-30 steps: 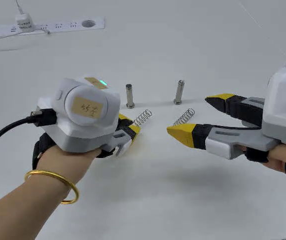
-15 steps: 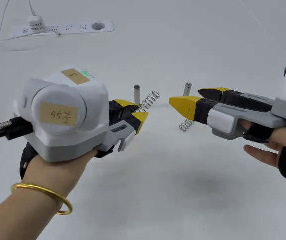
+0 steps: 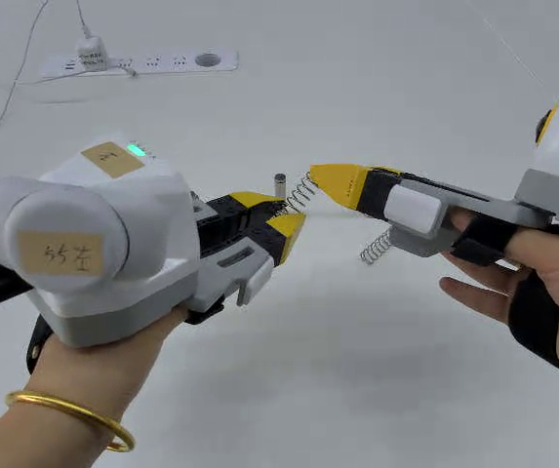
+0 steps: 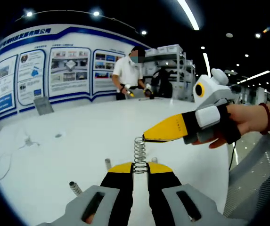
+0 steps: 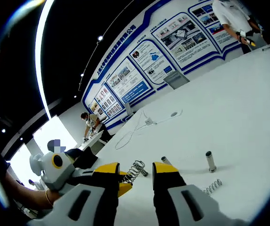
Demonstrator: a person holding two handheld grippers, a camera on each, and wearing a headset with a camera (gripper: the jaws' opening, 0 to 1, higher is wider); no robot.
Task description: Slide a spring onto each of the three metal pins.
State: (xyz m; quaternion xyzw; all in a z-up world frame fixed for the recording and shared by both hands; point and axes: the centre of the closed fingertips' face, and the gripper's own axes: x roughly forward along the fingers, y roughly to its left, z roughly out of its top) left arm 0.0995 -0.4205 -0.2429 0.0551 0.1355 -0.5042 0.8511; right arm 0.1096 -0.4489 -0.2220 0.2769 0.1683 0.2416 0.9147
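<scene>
My left gripper (image 3: 284,213) is shut on one end of a small steel spring (image 3: 301,192), held in the air; in the left gripper view the spring (image 4: 139,150) stands up from the shut yellow tips (image 4: 140,168). My right gripper (image 3: 330,183) comes in from the right, open, its yellow tip at the spring's free end (image 4: 146,137). In the right gripper view the spring (image 5: 134,170) lies between my open jaws (image 5: 137,170). A second spring (image 3: 377,247) lies on the table. One metal pin (image 3: 280,183) stands behind the jaws; three pins (image 4: 108,163) (image 4: 75,188) (image 4: 154,160) stand below.
The white table (image 3: 338,370) has free room in front. A power strip (image 3: 142,64) with a cable lies at the far left edge. Two pins (image 5: 210,161) (image 5: 165,161) and the loose spring (image 5: 212,186) sit under my right gripper. People stand at benches in the background (image 4: 127,77).
My left gripper has lifted the spring off the table. My right gripper has moved left and up until its tip meets the spring's free end. The head camera has also shifted.
</scene>
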